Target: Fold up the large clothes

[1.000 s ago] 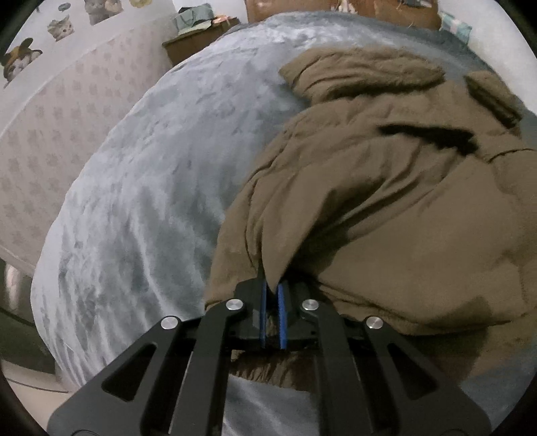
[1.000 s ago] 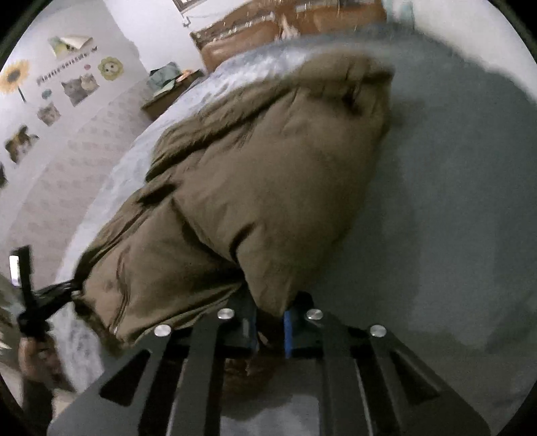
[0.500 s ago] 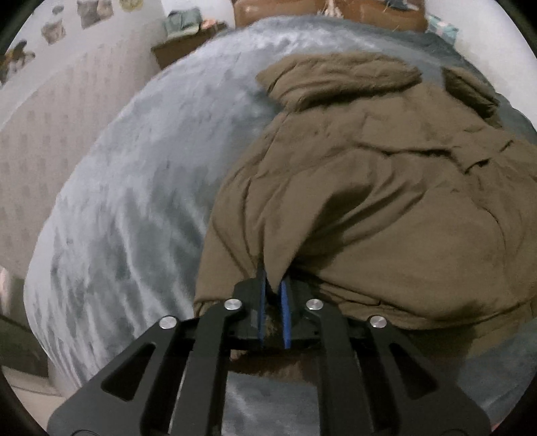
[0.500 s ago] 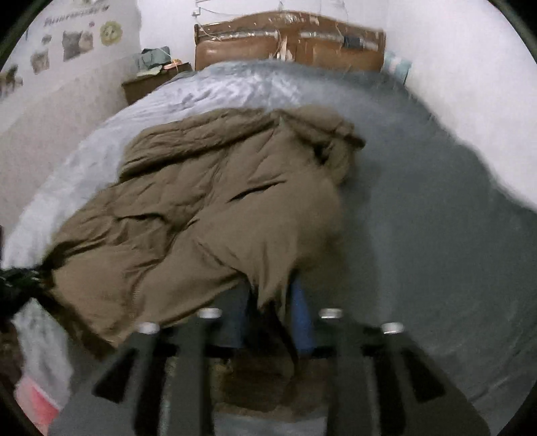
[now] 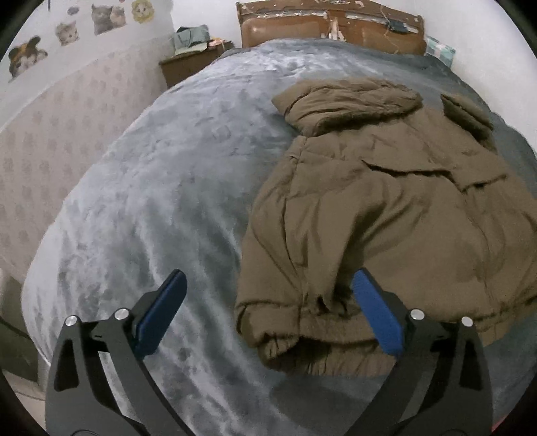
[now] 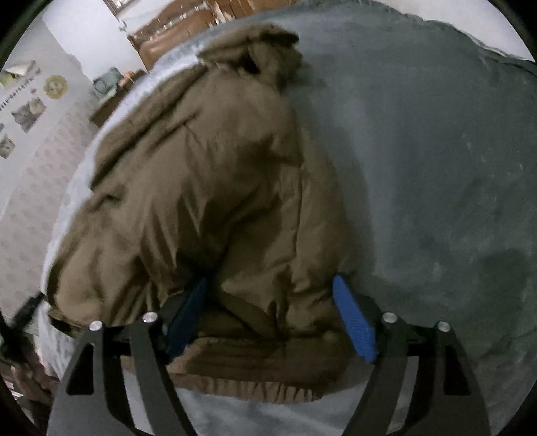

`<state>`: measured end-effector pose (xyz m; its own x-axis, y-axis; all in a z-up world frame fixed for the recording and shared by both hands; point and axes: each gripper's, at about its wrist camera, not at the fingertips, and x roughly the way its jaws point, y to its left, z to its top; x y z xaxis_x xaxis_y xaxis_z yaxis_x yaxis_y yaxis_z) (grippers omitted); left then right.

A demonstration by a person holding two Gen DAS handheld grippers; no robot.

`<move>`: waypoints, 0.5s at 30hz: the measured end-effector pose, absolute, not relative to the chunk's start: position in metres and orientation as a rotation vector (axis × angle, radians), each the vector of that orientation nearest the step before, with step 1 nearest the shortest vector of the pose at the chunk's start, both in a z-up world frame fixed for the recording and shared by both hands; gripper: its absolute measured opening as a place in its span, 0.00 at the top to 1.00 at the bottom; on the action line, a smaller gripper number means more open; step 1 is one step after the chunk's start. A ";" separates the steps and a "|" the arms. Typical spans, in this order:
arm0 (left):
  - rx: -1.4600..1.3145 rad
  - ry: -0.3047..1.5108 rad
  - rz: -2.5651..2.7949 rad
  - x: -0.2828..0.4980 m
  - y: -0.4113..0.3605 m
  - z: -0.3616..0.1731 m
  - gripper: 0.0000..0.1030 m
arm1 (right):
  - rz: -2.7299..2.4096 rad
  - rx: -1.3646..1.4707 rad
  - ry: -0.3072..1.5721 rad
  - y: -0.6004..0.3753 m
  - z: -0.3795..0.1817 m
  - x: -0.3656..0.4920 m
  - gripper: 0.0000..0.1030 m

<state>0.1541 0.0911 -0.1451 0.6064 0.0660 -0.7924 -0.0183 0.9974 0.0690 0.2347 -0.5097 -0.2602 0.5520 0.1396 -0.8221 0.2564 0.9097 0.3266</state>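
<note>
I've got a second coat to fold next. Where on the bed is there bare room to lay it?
The grey blanket lies bare between the brown coat and the papered wall, up to the headboard. Another bare stretch runs along the coat's other side. The near edge is crowded: left gripper and right gripper, both opening, straddle the hem.

So the right tongs [image 6: 272, 315] are spreading apart right over the bottom hem of the brown puffy coat [image 6: 208, 174], with a bunched-up bit of the hem sitting between the blue pads [image 6: 354, 322], though they don't look like they're squeezing it. The coat's lying folded over on the grey fuzzy blanket [image 6: 436, 167] covering the bed, hood end pointing up toward the brown headboard [image 6: 174, 30]. Off to the left there's a wall with cat stickers [image 6: 28, 112] and a little nightstand [image 6: 110, 100] with stuff piled on it.
</note>
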 end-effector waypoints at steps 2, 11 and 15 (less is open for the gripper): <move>-0.010 0.942 0.006 0.162 0.095 -0.147 0.04 | -0.077 0.377 0.996 -0.501 -0.264 0.236 0.38; -0.045 1.095 -0.087 0.199 0.075 -0.204 0.51 | -0.210 0.146 0.984 -0.496 -0.239 0.202 0.89; -0.028 1.090 -0.122 0.180 0.062 -0.206 0.71 | -0.289 0.071 0.960 -0.506 -0.223 0.176 0.93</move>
<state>0.1804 0.0617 -0.2059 0.4563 -0.1129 -0.8826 0.0852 0.9929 -0.0829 0.1755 -0.5057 -0.2229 0.5385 -0.2120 -0.8155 0.2742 0.9593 -0.0683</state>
